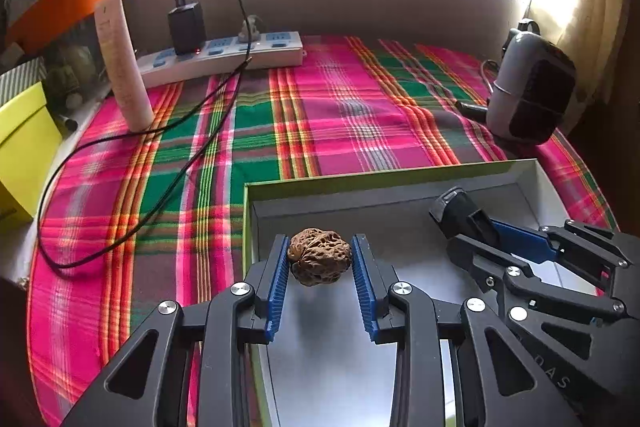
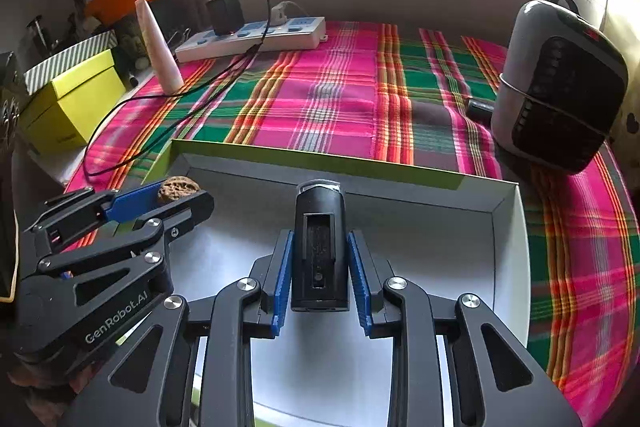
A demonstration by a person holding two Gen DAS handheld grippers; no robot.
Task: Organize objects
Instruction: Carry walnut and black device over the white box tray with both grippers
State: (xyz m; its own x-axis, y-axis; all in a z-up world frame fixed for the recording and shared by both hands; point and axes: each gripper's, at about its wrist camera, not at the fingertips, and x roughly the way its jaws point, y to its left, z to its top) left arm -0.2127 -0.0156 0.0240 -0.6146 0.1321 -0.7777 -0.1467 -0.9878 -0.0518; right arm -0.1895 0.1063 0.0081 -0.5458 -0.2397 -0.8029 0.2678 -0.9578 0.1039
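Over the open box (image 1: 400,183): left gripper (image 1: 320,259) clamped on one walnut (image 1: 319,255); right gripper (image 2: 320,267) clamped on one black device (image 2: 320,247), slotted face visible in right view only.

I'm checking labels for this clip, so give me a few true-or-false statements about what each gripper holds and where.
1. The left gripper grips a walnut. True.
2. The right gripper is empty. False: it is shut on a black device.
3. Both grippers are over the open box. True.
4. The tablecloth is plain white. False: it is pink, green and orange plaid.
5. A charger is plugged into the power strip. True.
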